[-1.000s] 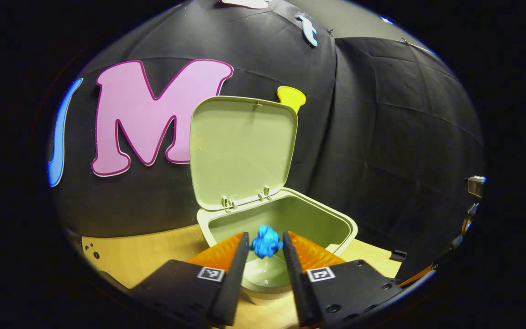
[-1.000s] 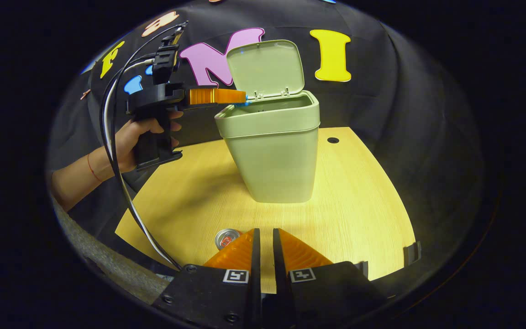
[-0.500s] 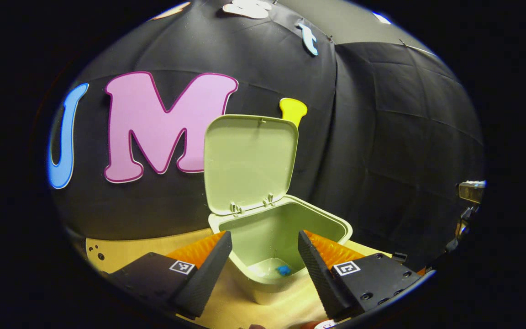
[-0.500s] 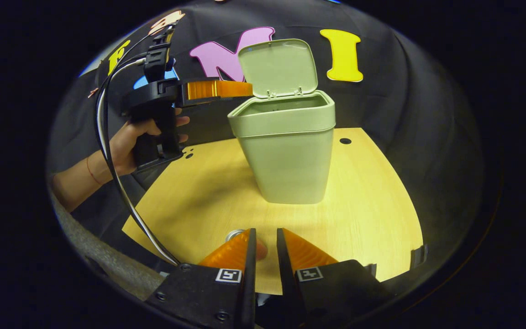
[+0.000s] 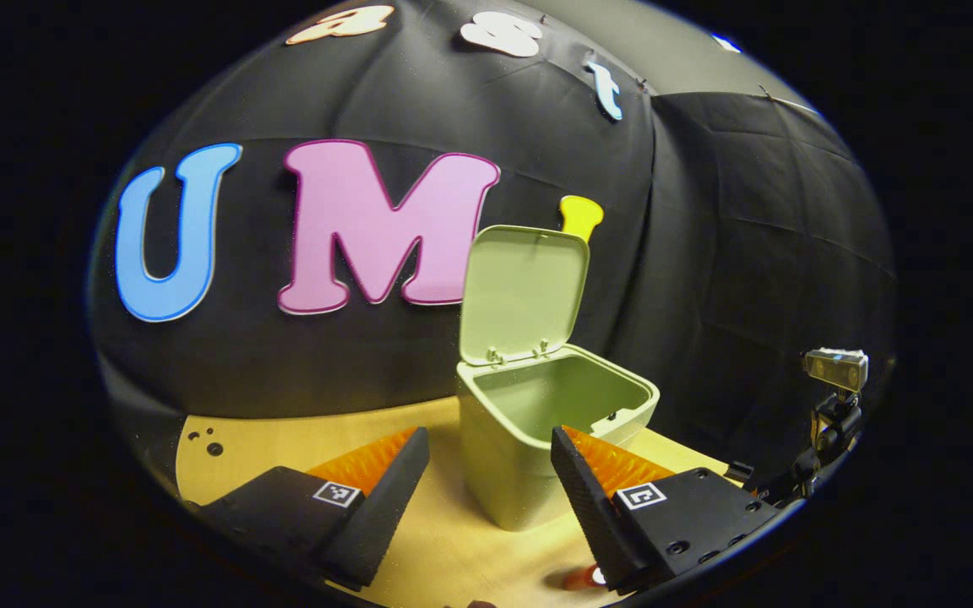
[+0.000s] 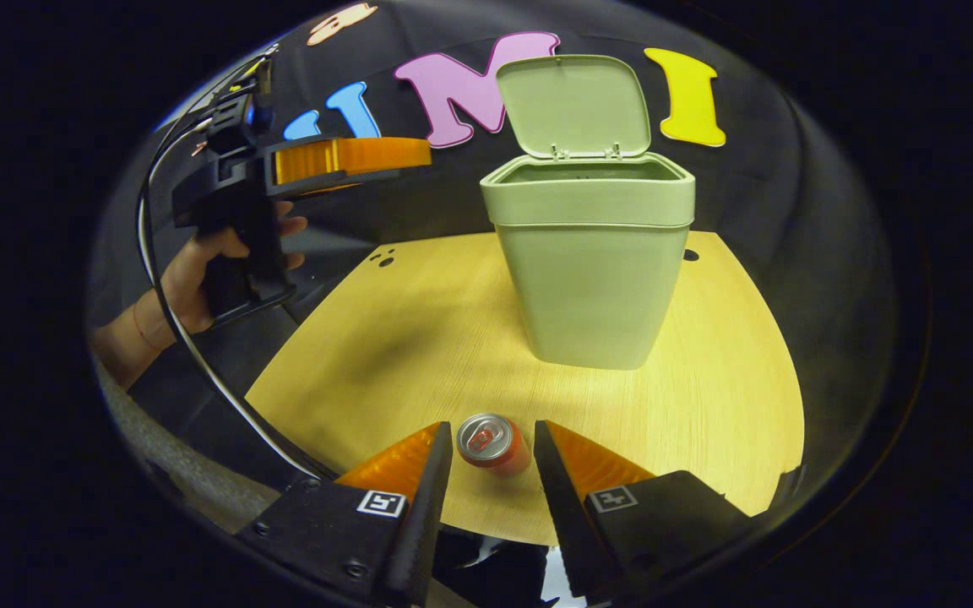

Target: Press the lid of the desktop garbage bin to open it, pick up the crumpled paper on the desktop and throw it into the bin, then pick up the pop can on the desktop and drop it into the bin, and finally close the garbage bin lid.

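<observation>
A pale green bin point(image 6: 596, 270) stands on the wooden table point(image 6: 402, 338), its lid point(image 6: 575, 105) swung up and open. A red pop can point(image 6: 493, 441) stands upright near the table's front edge. It sits between the fingers of my right gripper point(image 6: 493, 426), which is open with a small gap on each side. My left gripper point(image 6: 351, 156), held by a hand point(image 6: 199, 279), hangs in the air left of the bin at rim height. In the left gripper view this gripper point(image 5: 489, 435) is open and holds nothing, and the bin point(image 5: 529, 456) with its raised lid point(image 5: 524, 291) stands just beyond it.
A cable point(image 6: 191, 355) trails down from the left gripper past the table's left edge. A small camera on a stand point(image 5: 833, 367) sits at the far right. Small holes point(image 6: 381, 260) mark the table's back left, and bare tabletop lies left of the bin.
My left gripper opened, the blue paper fell into the bin, and the gripper drew back to the left. My right gripper opened and moved up around the can.
</observation>
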